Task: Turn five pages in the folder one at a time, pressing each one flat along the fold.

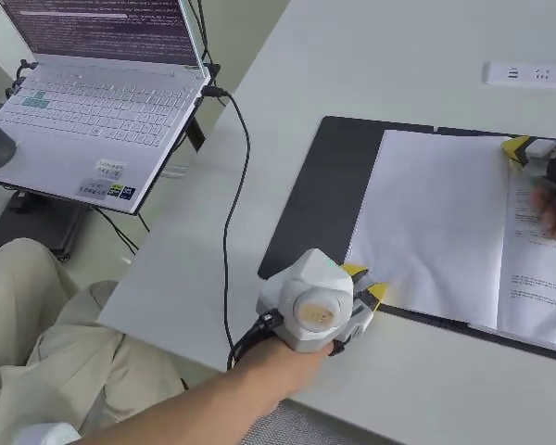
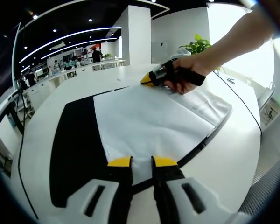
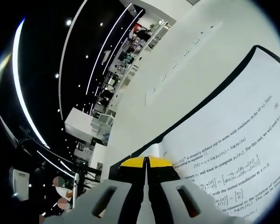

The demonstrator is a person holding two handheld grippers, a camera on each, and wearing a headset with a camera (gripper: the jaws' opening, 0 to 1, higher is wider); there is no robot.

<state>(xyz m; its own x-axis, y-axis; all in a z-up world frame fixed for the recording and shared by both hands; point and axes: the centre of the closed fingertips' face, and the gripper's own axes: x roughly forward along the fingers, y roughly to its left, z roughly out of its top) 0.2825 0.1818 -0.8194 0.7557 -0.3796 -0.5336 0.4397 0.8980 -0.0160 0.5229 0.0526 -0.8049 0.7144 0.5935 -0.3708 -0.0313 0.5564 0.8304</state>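
Note:
A black folder (image 1: pixel 320 195) lies open on the white table. A blank white page (image 1: pixel 435 222) lies turned onto its left half, and a printed page (image 1: pixel 537 269) shows on the right. My left gripper (image 1: pixel 366 286) rests at the blank page's near left corner. In the left gripper view its yellow-tipped jaws (image 2: pixel 141 162) stand a narrow gap apart over the page edge (image 2: pixel 144 121), with nothing between them. My right gripper (image 1: pixel 516 148) sits at the far end of the fold. Its jaws (image 3: pixel 146 161) are shut tip to tip beside the printed page (image 3: pixel 233 154).
A laptop (image 1: pixel 93 93) on a stand sits at the far left, with a black cable (image 1: pixel 232 204) running along the table's left edge. A white power strip (image 1: pixel 528 74) lies beyond the folder. The person's leg (image 1: pixel 28 315) is beside the table edge at lower left.

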